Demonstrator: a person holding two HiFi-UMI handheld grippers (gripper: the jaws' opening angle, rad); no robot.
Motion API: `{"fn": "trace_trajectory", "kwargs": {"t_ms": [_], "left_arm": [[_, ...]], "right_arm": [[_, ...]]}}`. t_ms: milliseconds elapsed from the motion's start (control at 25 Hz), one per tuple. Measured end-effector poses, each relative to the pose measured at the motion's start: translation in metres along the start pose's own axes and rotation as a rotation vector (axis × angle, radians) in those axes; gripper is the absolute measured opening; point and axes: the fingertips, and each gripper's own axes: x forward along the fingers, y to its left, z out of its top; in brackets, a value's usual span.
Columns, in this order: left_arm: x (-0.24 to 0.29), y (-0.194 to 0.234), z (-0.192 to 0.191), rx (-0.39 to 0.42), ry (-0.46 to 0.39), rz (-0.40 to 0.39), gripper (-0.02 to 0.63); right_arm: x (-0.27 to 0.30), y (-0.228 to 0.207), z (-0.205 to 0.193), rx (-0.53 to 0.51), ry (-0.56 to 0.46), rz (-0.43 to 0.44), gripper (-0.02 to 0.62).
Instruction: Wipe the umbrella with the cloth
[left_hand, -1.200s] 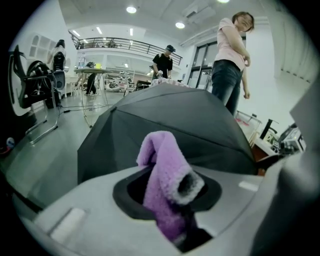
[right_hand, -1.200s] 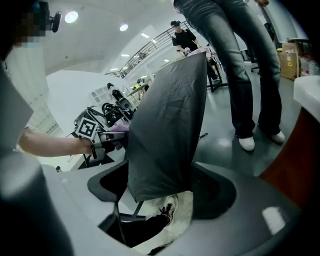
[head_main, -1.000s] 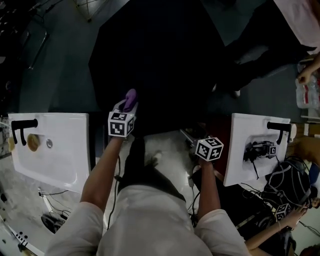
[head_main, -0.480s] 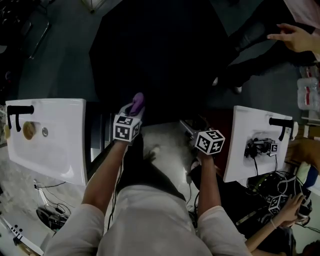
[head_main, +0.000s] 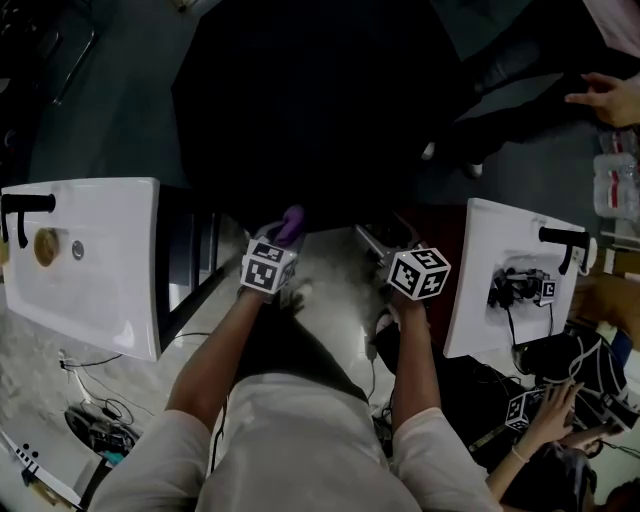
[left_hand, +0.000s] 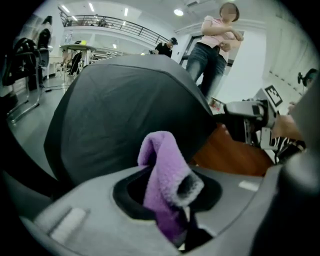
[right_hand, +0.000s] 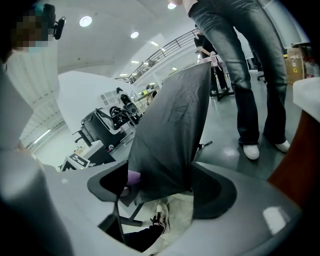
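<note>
A big black open umbrella (head_main: 310, 100) lies in front of me, its canopy (left_hand: 125, 105) filling the left gripper view. My left gripper (head_main: 283, 245) is shut on a purple cloth (head_main: 291, 226), and the cloth (left_hand: 167, 182) sticks up between the jaws at the canopy's near rim. My right gripper (head_main: 378, 245) is at the same rim a little to the right. A fold of the canopy (right_hand: 170, 140) runs between its jaws, which are closed on it. The purple cloth (right_hand: 133, 177) peeks out behind that fold.
White sinks stand on both sides, one on the left (head_main: 100, 260) and one on the right (head_main: 495, 285), each with a black tap. A person in jeans (right_hand: 240, 75) stands just beyond the umbrella. Another person's hand (head_main: 600, 98) reaches in at upper right, near some bottles (head_main: 615, 185).
My left gripper has drawn the cloth back down the canopy toward its near rim. The right gripper has held its place at the rim. A bystander's hand has come into view at upper right.
</note>
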Motion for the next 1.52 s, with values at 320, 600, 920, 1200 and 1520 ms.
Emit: {"fn": "trace_trajectory", "kwargs": {"t_ms": [320,600,920,1200,1520], "left_arm": [[0.024,-0.034,-0.034,0.021,0.098,-0.079,0.120],[0.013,-0.046,-0.041,0.029,0.110,-0.101,0.120],[-0.035,-0.053,-0.017,0.066,0.066,-0.079,0.121],[-0.104,-0.064,0.038,0.137,-0.073,-0.042,0.120],[-0.191,-0.060,0.125,0.182,-0.268,0.079,0.121]], "right_arm": [[-0.008,-0.002,-0.002,-0.025,-0.005,0.000,0.377],[-0.017,0.000,-0.006,-0.048,0.002,-0.038,0.377],[-0.041,0.027,0.026,-0.091,-0.039,-0.042,0.368],[-0.083,0.075,0.074,-0.188,-0.096,-0.055,0.337],[-0.135,0.132,0.130,-0.286,-0.191,-0.073,0.259]]}}
